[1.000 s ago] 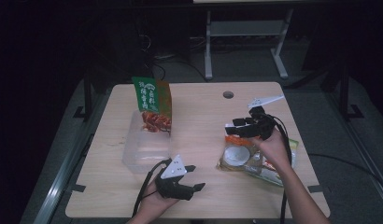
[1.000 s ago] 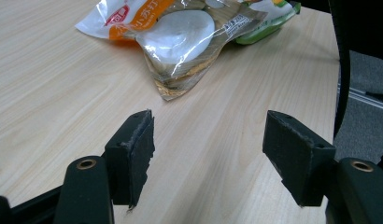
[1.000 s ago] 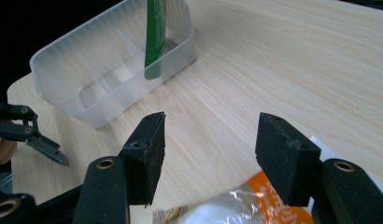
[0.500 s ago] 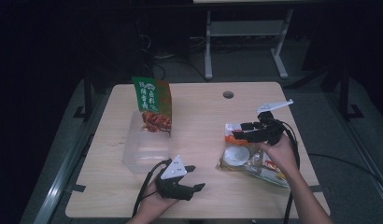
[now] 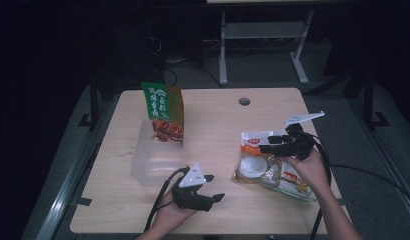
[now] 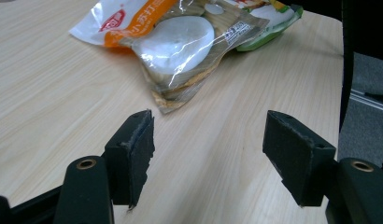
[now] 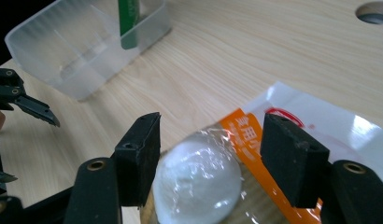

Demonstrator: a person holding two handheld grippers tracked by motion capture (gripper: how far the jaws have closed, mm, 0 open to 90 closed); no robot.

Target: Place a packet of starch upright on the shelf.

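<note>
work in hand: packing snack bags into the clear plastic rectangular tub on the pale wood counter, as i read it.
done so far: one green and orange snack pouch stands upright in the tub's far end, leaning on its wall.
next item: the clear crinkly bag with an orange band and a round white cake inside lies flat on the counter's right side, well apart from the tub, on top of another packet with a green edge.
right gripper: hovers over the bag's upper end; its jaws have just been opening and stand spread, the white cake below and between them in the right gripper view, pads not pressing on it.
left gripper: rests low near the counter's front edge, just beside the tub, jaws spread on nothing.
left to do: grasp the cake bag, carry it across into the tub, then likely the green-edged packet.
</note>
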